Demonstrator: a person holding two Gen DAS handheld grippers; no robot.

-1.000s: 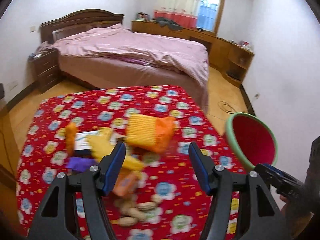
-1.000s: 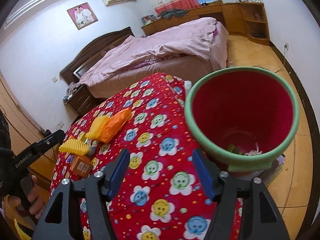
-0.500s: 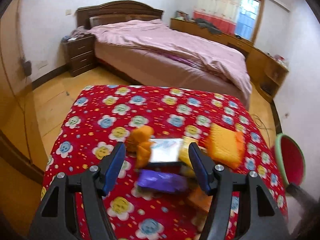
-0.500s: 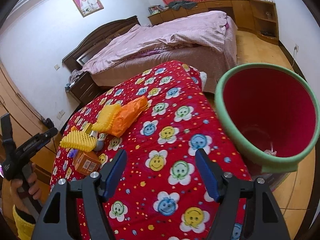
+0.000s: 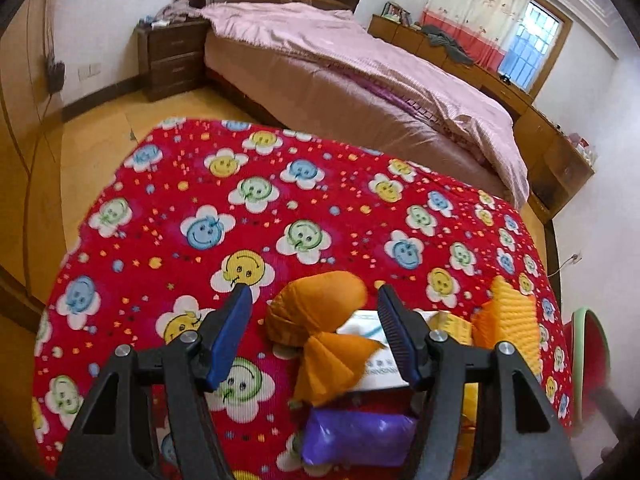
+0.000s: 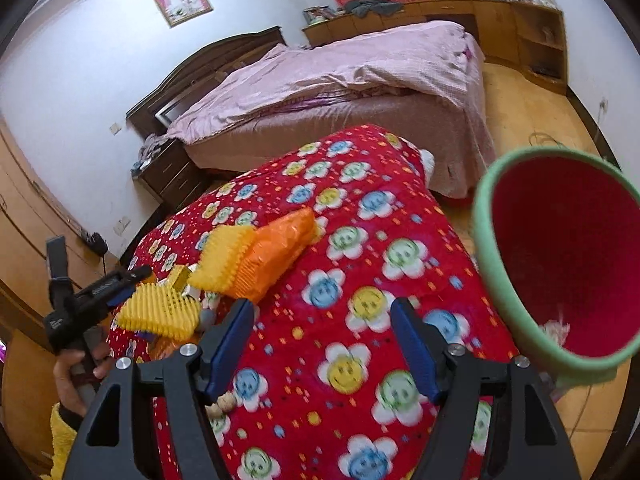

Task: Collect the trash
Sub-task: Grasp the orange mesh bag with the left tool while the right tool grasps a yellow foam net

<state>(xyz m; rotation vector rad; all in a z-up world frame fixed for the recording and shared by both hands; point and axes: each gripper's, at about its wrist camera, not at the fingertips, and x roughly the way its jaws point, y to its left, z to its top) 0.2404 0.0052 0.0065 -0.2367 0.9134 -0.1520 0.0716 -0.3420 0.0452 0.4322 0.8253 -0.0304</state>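
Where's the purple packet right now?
In the left wrist view the purple packet lies at the bottom centre on the red flowered cloth, just below the orange wrapper and white box, behind the left gripper fingertips.

bins: 1 | yellow-orange spiky wrappers: 2 | purple packets: 1 | beds: 1

Your left wrist view looks down close over the trash pile; your right faces the table from farther right, sharing both.

Pink-covered bed, wood floor, curtained window.
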